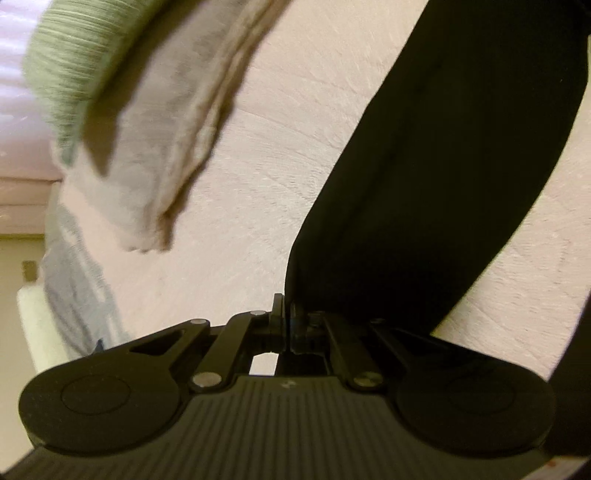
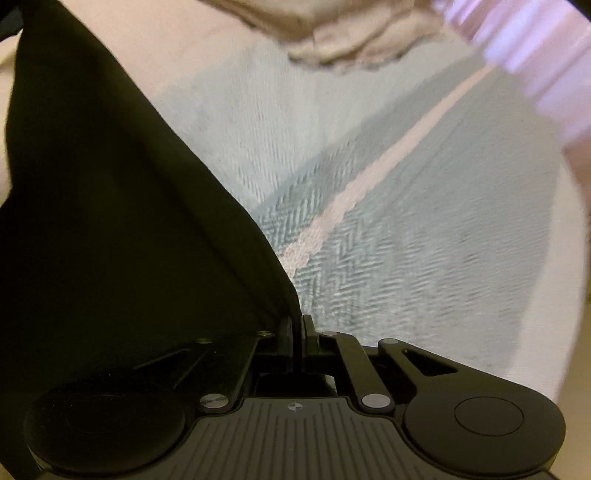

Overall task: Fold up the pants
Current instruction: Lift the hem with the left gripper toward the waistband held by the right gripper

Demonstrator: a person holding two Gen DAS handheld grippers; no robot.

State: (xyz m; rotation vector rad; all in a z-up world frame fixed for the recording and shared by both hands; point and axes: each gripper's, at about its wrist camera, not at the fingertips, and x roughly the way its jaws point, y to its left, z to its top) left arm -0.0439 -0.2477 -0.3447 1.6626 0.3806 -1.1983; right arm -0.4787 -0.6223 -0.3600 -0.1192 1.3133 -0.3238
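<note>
The black pants point(image 1: 443, 166) hang as a dark band from the upper right of the left wrist view down to my left gripper point(image 1: 287, 317), whose jaws are shut on an edge of the cloth. In the right wrist view the same black pants point(image 2: 110, 221) fill the left side, and their edge runs down into my right gripper point(image 2: 298, 328), shut on the fabric. Both grippers hold the pants lifted above a pale pink bed surface point(image 1: 258, 147).
A pale grey-beige garment with a green ribbed piece point(image 1: 129, 110) lies at the upper left of the left wrist view. Under the right gripper lies a light blue herringbone cloth point(image 2: 388, 240) with a pink stripe. A beige crumpled garment point(image 2: 332, 33) lies beyond it.
</note>
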